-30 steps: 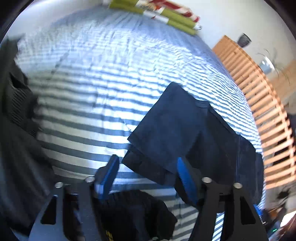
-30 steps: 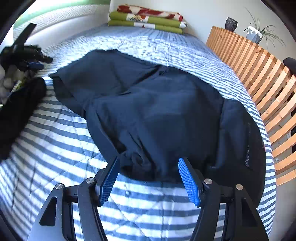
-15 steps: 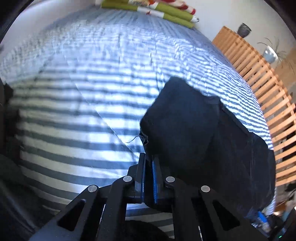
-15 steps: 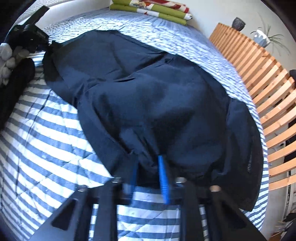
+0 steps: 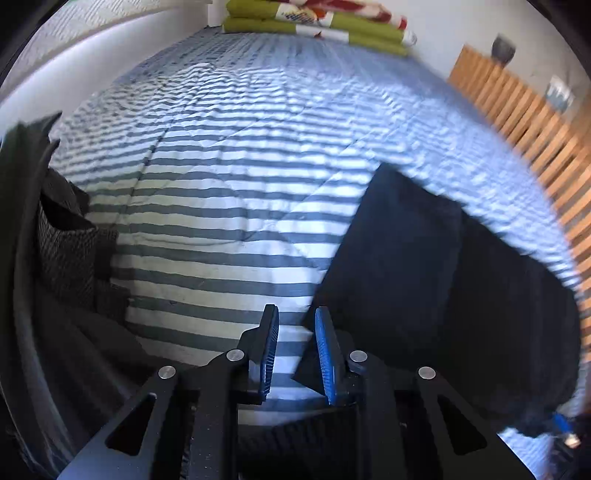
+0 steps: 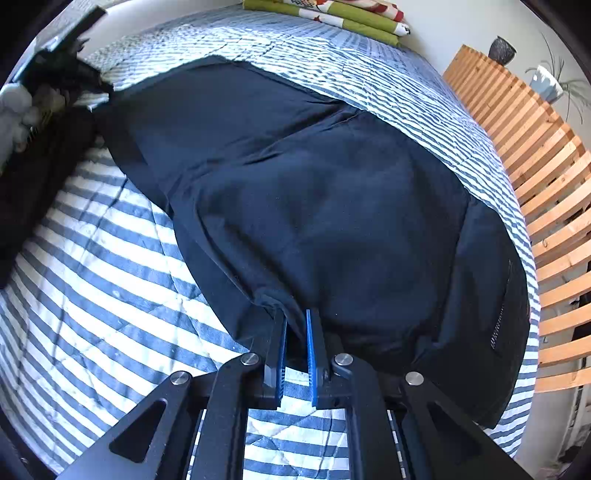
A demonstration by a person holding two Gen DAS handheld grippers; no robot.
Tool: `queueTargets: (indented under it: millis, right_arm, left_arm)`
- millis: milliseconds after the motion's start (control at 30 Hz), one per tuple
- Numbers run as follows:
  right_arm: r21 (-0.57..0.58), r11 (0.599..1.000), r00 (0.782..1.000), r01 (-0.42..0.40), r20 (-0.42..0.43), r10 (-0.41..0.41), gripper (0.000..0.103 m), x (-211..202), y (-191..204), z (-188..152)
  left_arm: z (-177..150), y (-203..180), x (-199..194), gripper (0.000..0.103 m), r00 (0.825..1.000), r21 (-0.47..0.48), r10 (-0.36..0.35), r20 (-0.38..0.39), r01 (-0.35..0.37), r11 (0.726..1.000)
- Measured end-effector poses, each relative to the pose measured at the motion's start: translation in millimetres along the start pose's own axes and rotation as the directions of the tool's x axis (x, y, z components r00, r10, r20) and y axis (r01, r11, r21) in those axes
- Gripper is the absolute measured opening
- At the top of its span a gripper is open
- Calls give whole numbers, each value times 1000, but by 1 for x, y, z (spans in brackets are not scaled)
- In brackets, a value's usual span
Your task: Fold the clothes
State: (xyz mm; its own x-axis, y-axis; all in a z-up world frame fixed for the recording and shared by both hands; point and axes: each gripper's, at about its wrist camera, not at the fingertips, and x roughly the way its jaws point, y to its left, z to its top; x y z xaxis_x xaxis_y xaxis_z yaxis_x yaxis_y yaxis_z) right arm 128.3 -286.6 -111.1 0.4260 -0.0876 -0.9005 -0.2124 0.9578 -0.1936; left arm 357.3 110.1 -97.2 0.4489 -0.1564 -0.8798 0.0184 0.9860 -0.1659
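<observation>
A dark navy garment point(image 6: 332, 192) lies spread across the blue-and-white striped bedspread point(image 6: 92, 277). My right gripper point(image 6: 295, 321) is shut on the garment's near hem, and dark cloth is bunched between its blue pads. In the left wrist view the same garment point(image 5: 424, 266) lies to the right. My left gripper point(image 5: 295, 325) stands narrowly open just left of the garment's near corner, with only striped bedspread point(image 5: 221, 166) showing in the gap. From the right wrist view, the left gripper is a dark blur point(image 6: 70, 44) at the garment's far left corner, beside a white-gloved hand point(image 6: 14, 107).
A heap of dark clothes point(image 5: 55, 240) sits at the bed's left edge. Folded green and red blankets point(image 5: 314, 22) lie at the head of the bed. A wooden slatted frame point(image 6: 535, 166) runs along the right side, with a dark vase point(image 6: 502, 50) and a potted plant point(image 6: 546, 81) behind it.
My left gripper was shut on the garment's corner half a second ago and now stands apart beside it. My right gripper went from wide open to shut on the near hem.
</observation>
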Motion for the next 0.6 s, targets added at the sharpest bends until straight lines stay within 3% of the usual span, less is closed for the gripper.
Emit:
queueTargets:
  millis: [67,100,167,233,333,367,400,433,467,600]
  right_arm:
    - [22,1000,1000,-8,10,8,8,-4,-3,3]
    - [26,1000,1000,-6,15,5,8,-6,-4,6]
    - [32,999,1000,0,22,0,9,-7,-6,9]
    - [40,999,1000,5,30,-6,8,-10,-8,12]
    - [49,999,1000,4,28,-6,9,-8,-10,16]
    - [46,999,1000,7,27,-9,9,-6,-9,17]
    - [41,999,1000,11,25,-12,9,-5,-8,17]
    - [36,999,1000,18,24,-18,9,-5,-7,16]
    - [34,999,999,22,26,-23,9,-4,-6,16]
    - [46,999,999,20,27,-21,9,-6,-5,14]
  left_arm:
    - [-1,2,-4,26,1000,7,-24,-11,24,1000]
    - [-2,4,-4,37,999,4,-36,-26,36,999]
    - [-6,12,-8,45,995,-20,-89,-46,88,996]
    - [-11,14,-3,45,989,-29,-131,-73,129,991]
    - [-20,12,11,44,985,-25,-135,-106,133,991]
    - [-22,11,14,42,984,-32,-143,-110,140,990]
    - [-25,10,19,33,981,-40,-158,-116,154,987]
    - [-26,9,24,22,980,-38,-161,-118,158,987]
    - [-27,7,28,4,983,-25,-144,-113,142,990]
    - [-27,-1,17,2,992,28,-121,-44,122,992]
